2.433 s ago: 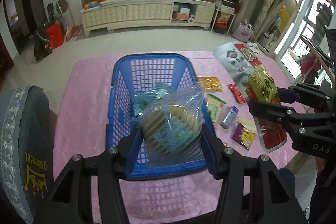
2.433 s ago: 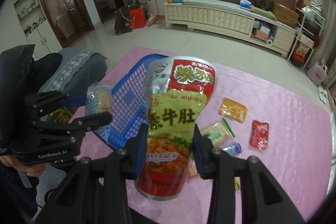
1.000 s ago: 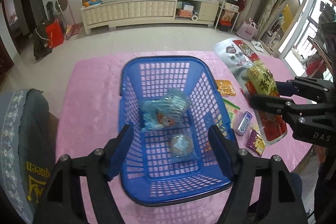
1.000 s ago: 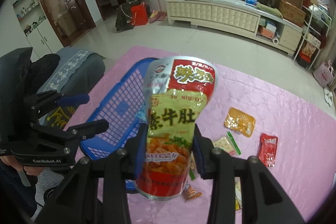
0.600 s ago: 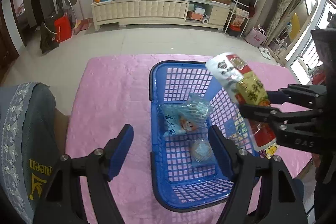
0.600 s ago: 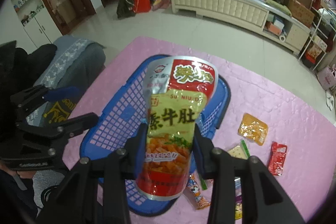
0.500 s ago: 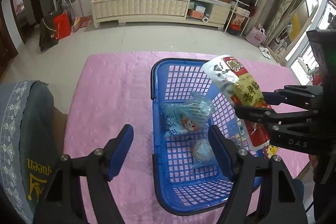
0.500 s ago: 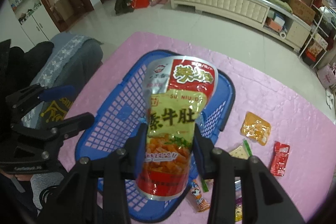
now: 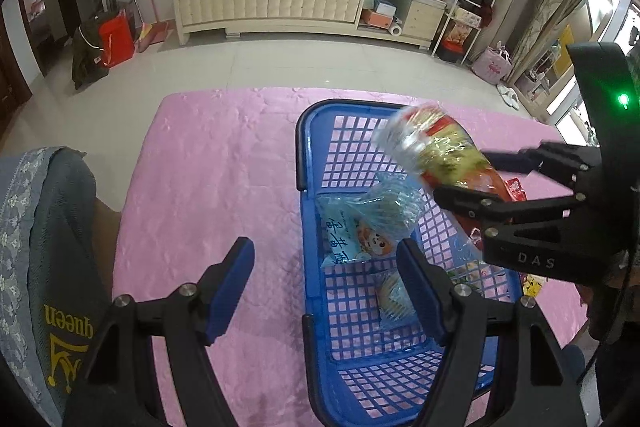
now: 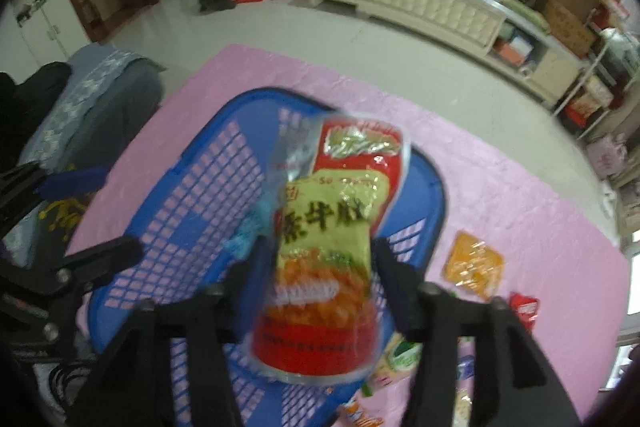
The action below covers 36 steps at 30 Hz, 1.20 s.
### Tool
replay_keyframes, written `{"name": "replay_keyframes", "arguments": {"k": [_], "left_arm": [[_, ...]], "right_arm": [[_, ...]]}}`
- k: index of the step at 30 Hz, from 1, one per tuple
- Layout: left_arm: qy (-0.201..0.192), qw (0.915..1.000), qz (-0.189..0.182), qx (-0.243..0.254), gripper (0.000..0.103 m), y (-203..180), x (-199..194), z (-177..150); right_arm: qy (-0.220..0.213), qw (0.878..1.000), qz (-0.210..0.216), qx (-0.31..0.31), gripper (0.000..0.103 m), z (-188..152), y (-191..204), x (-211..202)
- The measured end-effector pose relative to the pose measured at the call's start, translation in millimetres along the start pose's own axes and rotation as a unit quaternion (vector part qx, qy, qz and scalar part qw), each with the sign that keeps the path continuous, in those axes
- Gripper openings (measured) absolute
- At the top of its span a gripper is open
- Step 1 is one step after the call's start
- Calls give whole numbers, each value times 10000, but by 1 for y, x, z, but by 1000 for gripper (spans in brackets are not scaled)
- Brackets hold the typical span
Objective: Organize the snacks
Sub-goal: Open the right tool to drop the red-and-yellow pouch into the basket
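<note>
Here the blue basket [image 9: 308, 227] is a rigid plastic tub with rounded corners and lattice walls, the pink cloth showing through its square holes. Inside it lie a crinkled pale-blue packet [image 9: 360, 227] printed with a cartoon face and a smaller clear-wrapped packet [image 9: 394, 301] on the grid floor.

The bench [image 9: 208, 179] wears a glossy pink quilted cover. Beyond it is a pale tiled floor, a long cream tufted sideboard [image 9: 280, 7] with oranges on top, a yellow cloth on the wall above and a wire rack of boxes at the right. A grey chair cover [image 9: 52, 267] with yellow lettering sits at the bench's near left edge.

The large snack pouch [image 10: 332, 251] is shiny foil, silver and red at the top, yellow-green with dark characters in the middle, orange food pictured over a red band at the base. It is blurred and tilted, directly over the basket's right half, between the fingers of the right hand-held gripper [image 10: 320, 275], whose jaws have just been opening and stand spread, the pads clear of the pouch's sides.

The left hand-held gripper [image 9: 326, 287] is spread wide with nothing between its blue pads, straddling the basket's near left wall.

On the cloth right of the basket lie an orange packet [image 10: 472, 269] and a red sachet [image 10: 524, 309].
</note>
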<state>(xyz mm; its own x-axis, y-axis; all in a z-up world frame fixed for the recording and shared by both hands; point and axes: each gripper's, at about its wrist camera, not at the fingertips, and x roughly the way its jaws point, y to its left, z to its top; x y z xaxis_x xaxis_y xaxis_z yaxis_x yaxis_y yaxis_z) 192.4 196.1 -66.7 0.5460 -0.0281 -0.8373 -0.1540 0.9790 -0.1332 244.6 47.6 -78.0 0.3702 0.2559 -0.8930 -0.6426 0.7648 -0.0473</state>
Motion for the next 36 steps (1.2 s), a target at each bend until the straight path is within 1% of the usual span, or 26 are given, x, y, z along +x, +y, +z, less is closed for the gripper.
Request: {"name": "replay_keyframes", "arguments": {"k": [1, 2, 3, 10, 11, 12, 14, 22, 26, 30, 36], "left_arm": [[-8, 10000, 5, -12, 71, -1, -1, -1], [-20, 10000, 2, -25, 71, -1, -4, -2], [-34, 10000, -3, -28, 71, -3, -7, -4], [-158, 9999, -32, 29, 71, -19, -31, -15], [-173, 9998, -44, 45, 72, -23, -34, -17], [-200, 9998, -56, 65, 75, -28, -40, -19], [-241, 9996, -81, 101, 76, -34, -47, -23], [-358, 9986, -186, 347, 76, -76, -74, -31], [-419, 9976, -284, 473, 76, -100, -87, -40], [-443, 9963, -342, 655, 79, -124, -93, -48], [-378, 9947, -487, 818, 79, -163, -89, -63]], "right_arm": [[-35, 10000, -74, -1, 85, 0, -1, -1], [-90, 9999, -139, 21, 89, -2, -2, -4], [-119, 9998, -125, 46, 90, -3, -3, -7], [-213, 9995, -99, 200, 91, -25, -14, -44], [-232, 9994, -87, 243, 92, -28, -16, -50], [-240, 9993, -83, 286, 92, -33, -19, -57], [-281, 9989, -87, 362, 92, -41, -23, -71], [-450, 9969, -134, 628, 92, -71, -42, -118], [-540, 9956, -201, 737, 92, -95, -54, -142], [-616, 9941, -233, 866, 92, -117, -67, -158], [-572, 9931, -321, 976, 92, -150, -86, -165]]}}
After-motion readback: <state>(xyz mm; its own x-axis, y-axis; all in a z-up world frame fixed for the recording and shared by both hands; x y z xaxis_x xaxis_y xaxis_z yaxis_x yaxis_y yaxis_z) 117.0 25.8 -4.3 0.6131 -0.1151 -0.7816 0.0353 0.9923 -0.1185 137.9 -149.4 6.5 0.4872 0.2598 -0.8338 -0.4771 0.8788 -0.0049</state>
